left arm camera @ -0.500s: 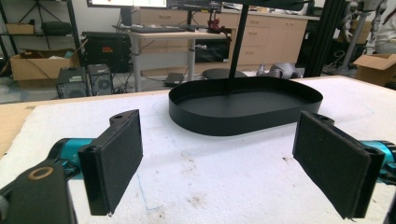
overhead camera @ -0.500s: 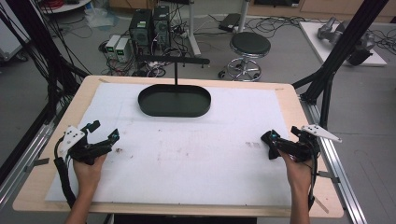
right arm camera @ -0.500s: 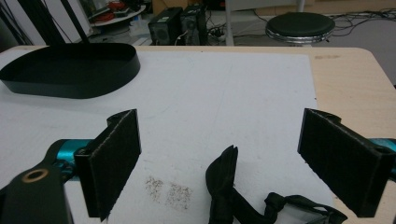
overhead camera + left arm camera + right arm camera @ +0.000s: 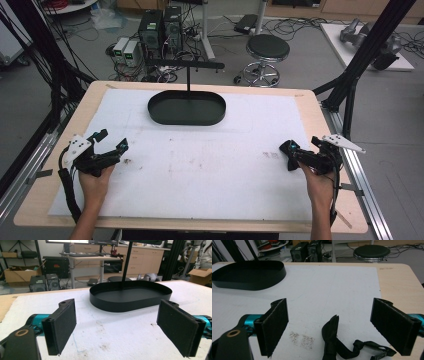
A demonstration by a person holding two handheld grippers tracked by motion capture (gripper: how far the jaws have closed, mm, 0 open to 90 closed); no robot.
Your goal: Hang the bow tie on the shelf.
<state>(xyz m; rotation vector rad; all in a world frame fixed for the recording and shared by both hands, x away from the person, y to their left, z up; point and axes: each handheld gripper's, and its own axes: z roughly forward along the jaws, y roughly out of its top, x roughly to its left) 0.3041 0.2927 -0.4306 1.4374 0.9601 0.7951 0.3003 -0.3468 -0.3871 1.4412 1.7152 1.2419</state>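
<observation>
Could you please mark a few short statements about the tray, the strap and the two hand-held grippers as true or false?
1. The black tray is empty. True.
2. The left hand-held gripper is shut on the tray. False: its jaws stand open, apart from the tray.
3. A black strap lies on the white mat between the right hand-held gripper jaws. True.
4. The right hand-held gripper pinches the strap. False: its jaws are open.

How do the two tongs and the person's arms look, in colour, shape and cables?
Both the left tongs and the right tongs are black, each with a pale grey three-cornered plate on top and a black cable trailing back. Their jaws carry flat, rectangular black pads on teal mounts. The forearms are bare, without sleeves.
</observation>
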